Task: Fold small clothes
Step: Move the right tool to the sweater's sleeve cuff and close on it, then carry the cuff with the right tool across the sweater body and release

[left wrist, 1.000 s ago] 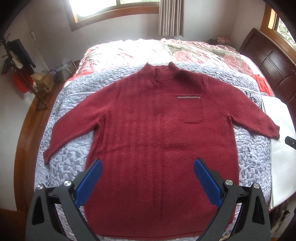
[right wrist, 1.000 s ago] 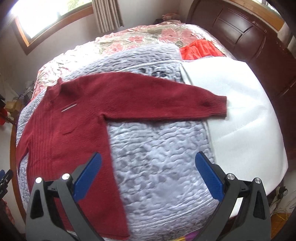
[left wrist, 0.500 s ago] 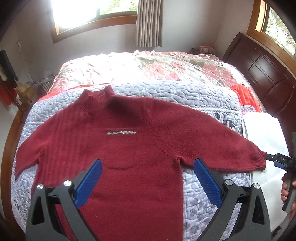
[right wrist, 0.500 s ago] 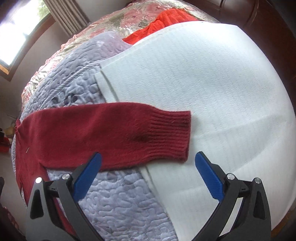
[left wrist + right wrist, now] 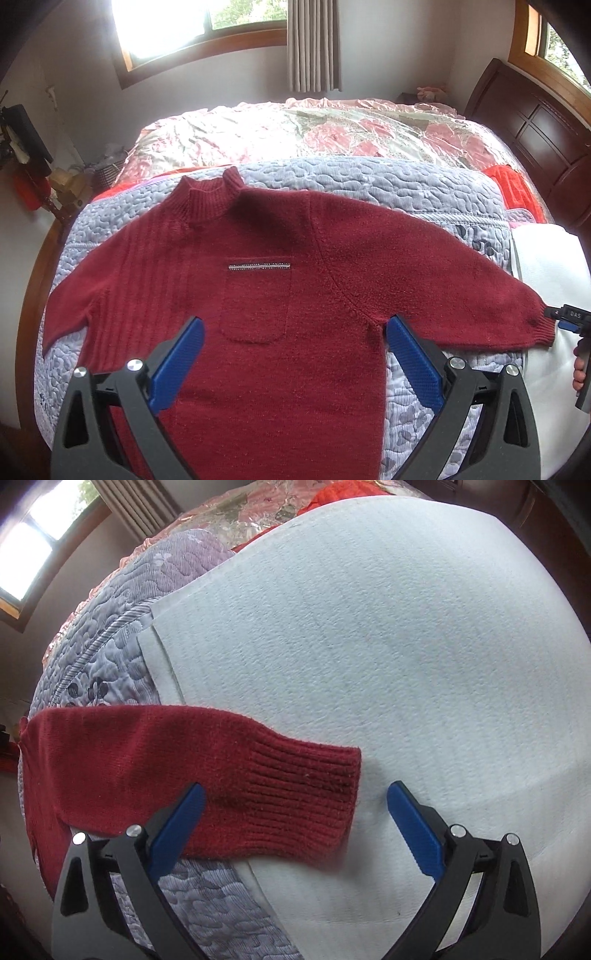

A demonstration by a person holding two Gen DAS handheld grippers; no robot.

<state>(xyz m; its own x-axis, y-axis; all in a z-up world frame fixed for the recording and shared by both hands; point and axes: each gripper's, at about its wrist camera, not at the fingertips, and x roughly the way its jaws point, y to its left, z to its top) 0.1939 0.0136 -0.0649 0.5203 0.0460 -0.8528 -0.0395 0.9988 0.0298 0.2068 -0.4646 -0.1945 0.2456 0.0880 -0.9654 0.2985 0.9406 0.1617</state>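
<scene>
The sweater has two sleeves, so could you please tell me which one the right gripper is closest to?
The sleeve whose ribbed cuff lies on the white sheet. The right gripper hovers there, jaws open. The other sleeve ends on the lilac quilt.

A dark red knitted sweater point(image 5: 266, 295) lies flat on a grey quilted bedspread point(image 5: 369, 181), its right cuff point(image 5: 306, 794) on a white textured sheet point(image 5: 388, 646).
</scene>
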